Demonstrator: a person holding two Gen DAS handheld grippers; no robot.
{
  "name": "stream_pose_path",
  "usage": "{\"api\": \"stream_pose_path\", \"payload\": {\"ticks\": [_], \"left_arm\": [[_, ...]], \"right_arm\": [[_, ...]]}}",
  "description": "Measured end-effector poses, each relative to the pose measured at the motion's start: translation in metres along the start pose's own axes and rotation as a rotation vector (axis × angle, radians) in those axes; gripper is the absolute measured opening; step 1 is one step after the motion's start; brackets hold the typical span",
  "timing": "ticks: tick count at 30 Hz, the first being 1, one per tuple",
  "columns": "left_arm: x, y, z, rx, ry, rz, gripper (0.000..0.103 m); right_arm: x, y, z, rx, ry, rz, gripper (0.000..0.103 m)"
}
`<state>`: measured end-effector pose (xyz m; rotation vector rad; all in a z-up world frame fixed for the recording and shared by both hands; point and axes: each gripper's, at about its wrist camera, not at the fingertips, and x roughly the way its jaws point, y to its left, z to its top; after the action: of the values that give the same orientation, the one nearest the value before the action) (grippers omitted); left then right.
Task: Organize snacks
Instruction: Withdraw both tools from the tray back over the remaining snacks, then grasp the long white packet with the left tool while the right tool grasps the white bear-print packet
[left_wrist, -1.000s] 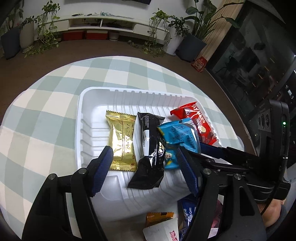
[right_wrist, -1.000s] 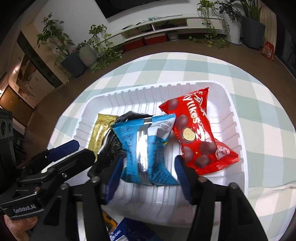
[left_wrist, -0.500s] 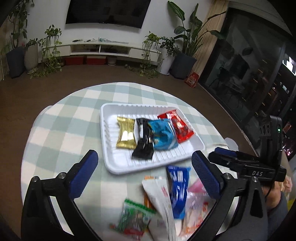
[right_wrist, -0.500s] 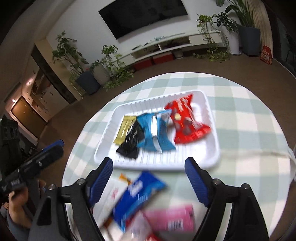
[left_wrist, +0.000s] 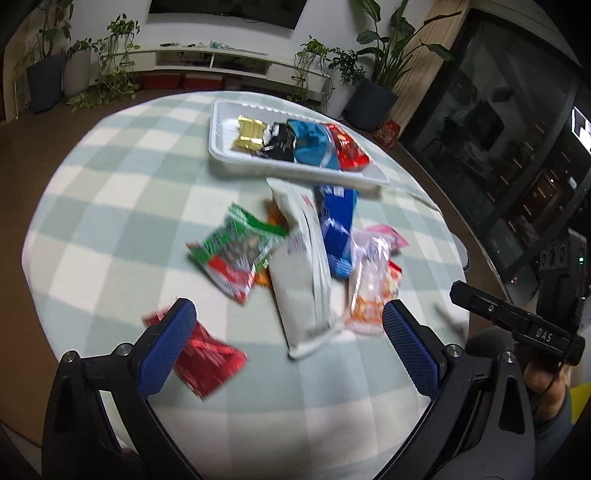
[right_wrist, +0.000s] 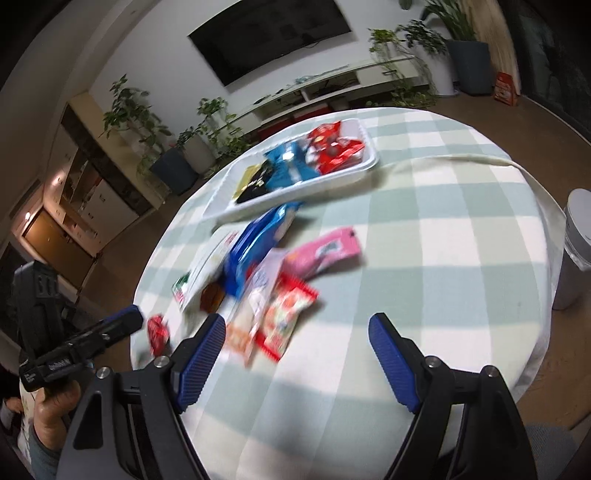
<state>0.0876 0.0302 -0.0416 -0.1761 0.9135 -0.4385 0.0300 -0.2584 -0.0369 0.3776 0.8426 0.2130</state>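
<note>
Loose snacks are heaped mid-surface: long white pouch, blue packet, green-and-red nut bag, pink wrapper, crinkled red foil pack apart, nearest the left tongs. Four packets are lined up in the ribbed white plastic tray at the far side. Left tongs and right tongs are both spread wide, empty, above the checked cloth surface. Risk judged: overlapping wrappers may be pinched in pairs; slick film may slip; frames are blurred, so aim may drift.

white tray on green-and-white checked tablecloth; gold packet, pink packet.
</note>
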Motion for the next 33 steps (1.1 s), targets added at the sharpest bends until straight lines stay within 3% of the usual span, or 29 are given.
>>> {"api": "stream_pose_path", "payload": {"ticks": [8,21,22,25,33], "left_arm": [[0.003,-0.023,-0.032,0.055,0.011,0.026,0.102],[0.023,-0.03,0.016,0.104,0.027,0.033,0.101],[0.03,-0.031,0.021,0.111,0.045,0.038,0.098],[0.045,-0.033,0.035,0.131,0.067,0.05,0.072],[0.073,-0.03,0.047,0.156,0.116,0.081,0.069]], "right_arm": [[-0.001,0.027,-0.034,-0.078,0.032,0.024,0.082],[-0.002,0.035,-0.043,-0.093,0.024,0.016,0.082],[-0.003,0.035,-0.042,-0.091,0.023,0.017,0.082],[-0.004,0.032,-0.037,-0.092,0.012,0.01,0.082],[0.001,0.026,-0.029,-0.084,0.014,-0.001,0.082]]}}
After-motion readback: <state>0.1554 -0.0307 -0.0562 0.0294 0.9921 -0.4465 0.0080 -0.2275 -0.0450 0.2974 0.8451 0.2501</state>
